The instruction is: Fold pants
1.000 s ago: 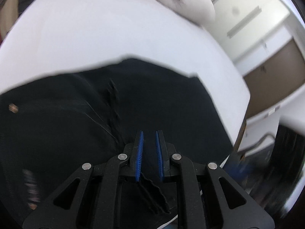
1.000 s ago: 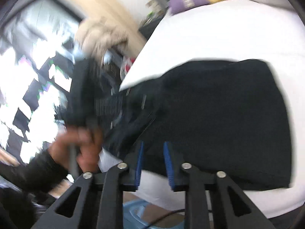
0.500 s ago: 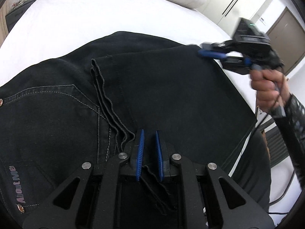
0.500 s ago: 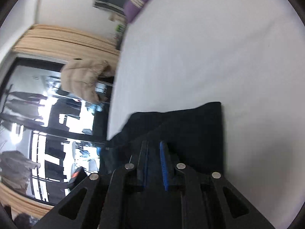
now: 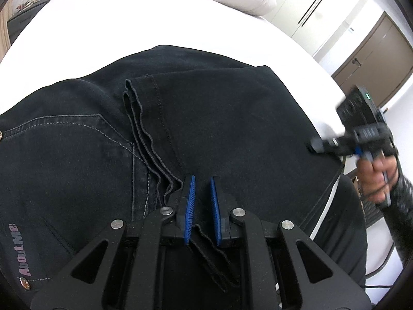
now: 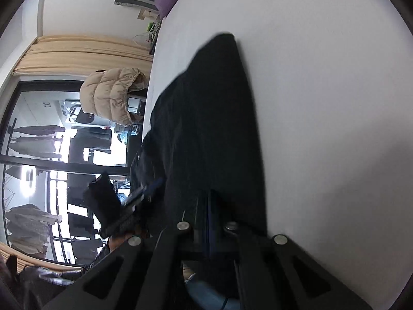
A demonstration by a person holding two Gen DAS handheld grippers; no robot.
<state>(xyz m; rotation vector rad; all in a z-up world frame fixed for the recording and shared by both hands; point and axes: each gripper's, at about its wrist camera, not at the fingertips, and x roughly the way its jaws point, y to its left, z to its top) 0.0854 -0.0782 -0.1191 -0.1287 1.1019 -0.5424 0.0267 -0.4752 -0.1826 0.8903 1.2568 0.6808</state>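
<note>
On white bed (image 5: 103,25): left tool (image 5: 201,180) clenched on pants (image 5: 232,118) hem edge; right tool (image 5: 316,147) closing, clamps fold edge.

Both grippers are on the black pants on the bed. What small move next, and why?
Probably lift both grippers together to carry the fold over. The left gripper pinches the hem layers of the black pants, and the right gripper, jaws just closed, grips their folded edge on the bed.

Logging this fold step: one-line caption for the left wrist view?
Left gripper pinches the hem edge of black pants folded on a white bed, right gripper at the fold's far edge.
</note>
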